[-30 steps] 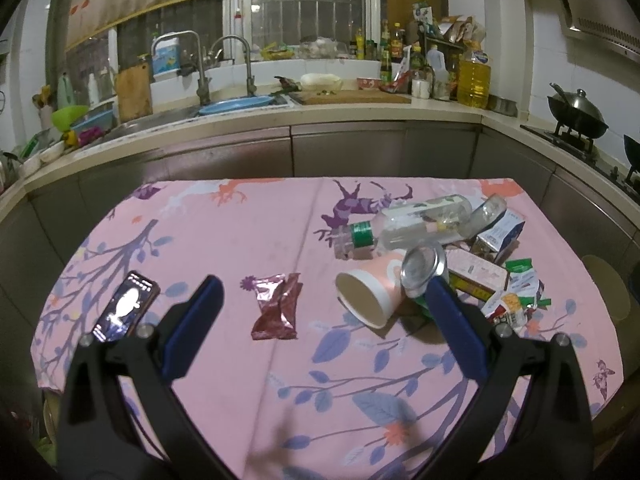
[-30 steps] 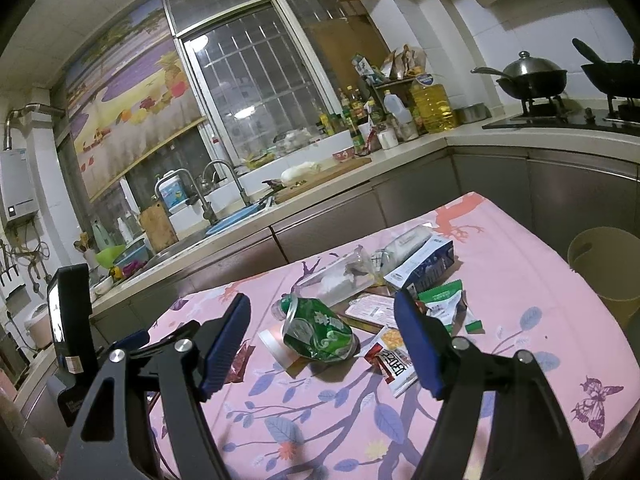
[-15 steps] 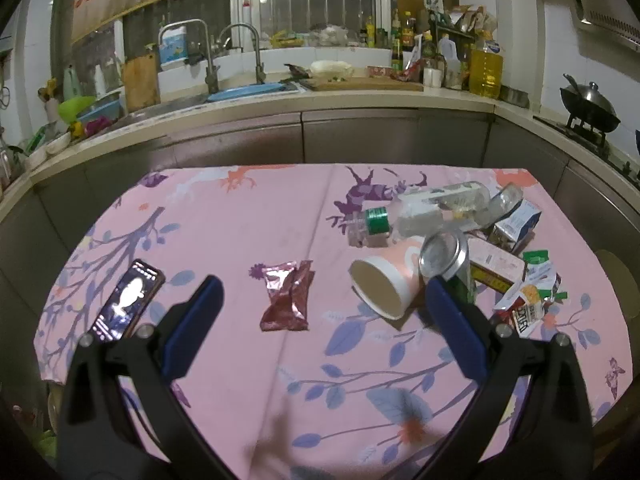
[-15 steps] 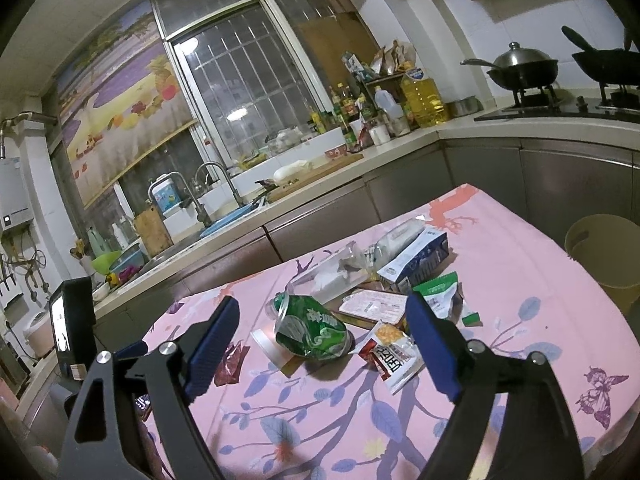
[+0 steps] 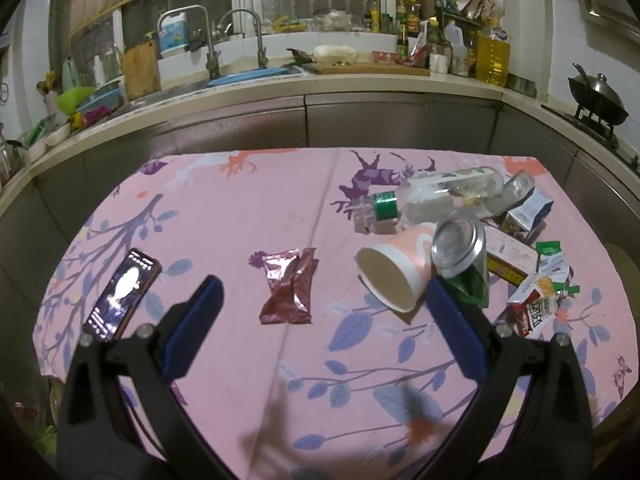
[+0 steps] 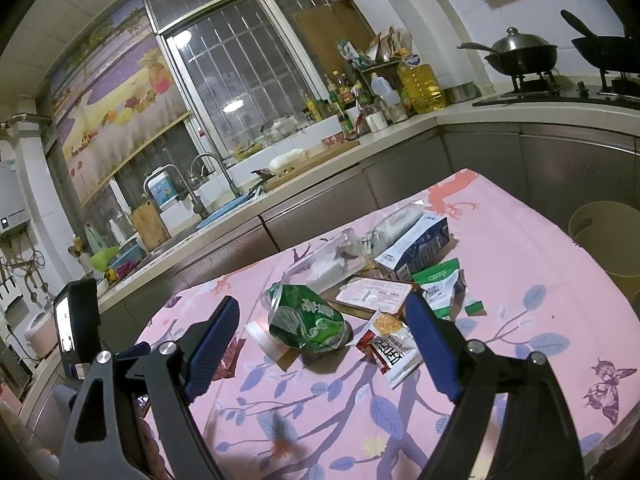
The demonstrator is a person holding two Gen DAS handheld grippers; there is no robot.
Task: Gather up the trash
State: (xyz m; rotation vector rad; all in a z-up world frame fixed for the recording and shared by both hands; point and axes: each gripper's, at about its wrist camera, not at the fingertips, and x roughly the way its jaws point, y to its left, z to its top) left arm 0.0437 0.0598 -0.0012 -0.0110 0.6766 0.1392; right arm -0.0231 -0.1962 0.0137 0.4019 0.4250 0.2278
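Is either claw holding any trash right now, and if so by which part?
Nothing is held. The left claw and right claw are both open above the table, with the wrapper and can lying untouched.

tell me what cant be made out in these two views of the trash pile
- Paper cup: in the right wrist view only its rim shows; the green can hides the rest.
- Bin: cut off by the right edge, its inside unseen.
- Print on the red snack packet: too small to read.
- Foil wrapper: in the right wrist view, mostly behind the right hand-held gripper finger.
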